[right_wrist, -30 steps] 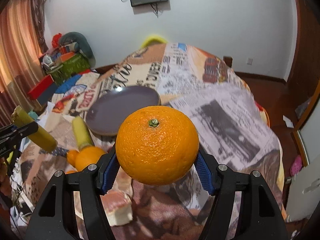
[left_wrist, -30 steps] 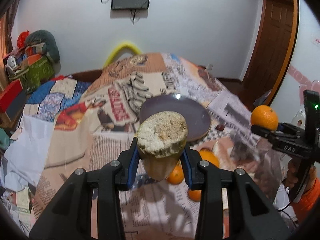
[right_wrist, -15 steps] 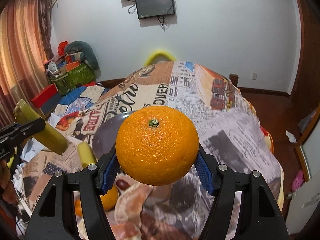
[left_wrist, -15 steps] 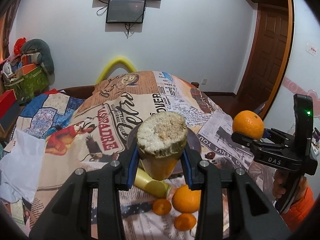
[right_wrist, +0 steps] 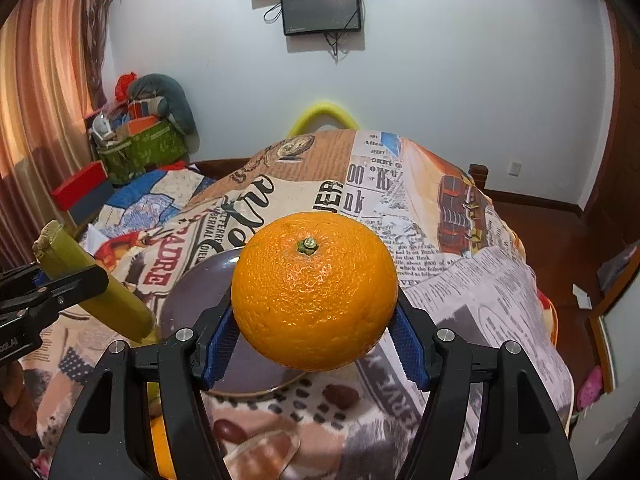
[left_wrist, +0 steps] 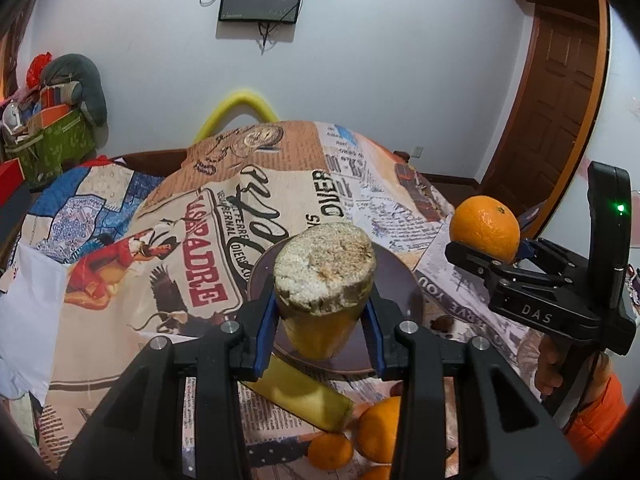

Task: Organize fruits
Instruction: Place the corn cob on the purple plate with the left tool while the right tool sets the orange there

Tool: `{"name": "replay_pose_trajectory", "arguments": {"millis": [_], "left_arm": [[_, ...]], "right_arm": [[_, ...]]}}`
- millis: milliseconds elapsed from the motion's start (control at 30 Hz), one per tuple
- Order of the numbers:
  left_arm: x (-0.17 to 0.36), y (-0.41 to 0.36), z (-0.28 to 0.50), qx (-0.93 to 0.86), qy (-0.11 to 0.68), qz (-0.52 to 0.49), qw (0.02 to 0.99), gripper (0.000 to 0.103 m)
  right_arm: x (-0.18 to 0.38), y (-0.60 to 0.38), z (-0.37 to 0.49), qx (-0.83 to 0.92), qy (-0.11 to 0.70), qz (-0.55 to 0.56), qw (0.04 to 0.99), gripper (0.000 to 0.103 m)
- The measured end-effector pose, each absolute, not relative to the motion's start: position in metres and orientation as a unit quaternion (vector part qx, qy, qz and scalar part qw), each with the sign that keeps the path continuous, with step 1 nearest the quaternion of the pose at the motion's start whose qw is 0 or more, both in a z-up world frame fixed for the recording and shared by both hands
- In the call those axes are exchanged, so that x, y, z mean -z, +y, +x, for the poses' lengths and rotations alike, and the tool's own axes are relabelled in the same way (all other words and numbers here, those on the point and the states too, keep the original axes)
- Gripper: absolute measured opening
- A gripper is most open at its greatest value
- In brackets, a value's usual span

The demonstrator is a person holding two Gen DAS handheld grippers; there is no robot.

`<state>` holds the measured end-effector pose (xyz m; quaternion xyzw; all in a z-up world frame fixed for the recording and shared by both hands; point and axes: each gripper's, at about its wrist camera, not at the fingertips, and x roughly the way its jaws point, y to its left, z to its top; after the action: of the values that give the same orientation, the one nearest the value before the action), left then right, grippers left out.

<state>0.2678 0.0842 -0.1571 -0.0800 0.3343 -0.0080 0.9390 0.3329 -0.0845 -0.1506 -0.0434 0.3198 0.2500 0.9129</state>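
Two grippers hang above a newspaper-print cloth (left_wrist: 120,280), each loaded: the left gripper (left_wrist: 320,320) clamps a cut sugarcane piece (left_wrist: 325,276) end-on, the right gripper (right_wrist: 316,344) clasps an orange (right_wrist: 315,290). Both hover over the purple plate (right_wrist: 188,300), seemingly their destination; loose oranges (left_wrist: 376,428) and another cane piece (left_wrist: 300,394) wait below.

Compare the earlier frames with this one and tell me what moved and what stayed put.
Both hand-held grippers have pulled back and tilted up: the plate sits lower and nearer in both views, and more wall and the screens show. The loose oranges and second yellow stalk slid toward the bottom edge. Nothing was let go or picked up: the left hand-held gripper still clamps the cut stalk, the right hand-held gripper still clamps the orange.
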Motion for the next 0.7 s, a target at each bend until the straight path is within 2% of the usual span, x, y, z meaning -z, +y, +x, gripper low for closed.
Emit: {"name": "replay_pose_trajectory", "arguments": {"millis": [700], "left_arm": [[0.202, 0.093, 0.337, 0.027, 0.409, -0.099, 0.907, 0.038]], "right_arm": [[0.187, -0.050, 0.385, -0.277, 0.379, -0.093, 0.878, 0.065]]}}
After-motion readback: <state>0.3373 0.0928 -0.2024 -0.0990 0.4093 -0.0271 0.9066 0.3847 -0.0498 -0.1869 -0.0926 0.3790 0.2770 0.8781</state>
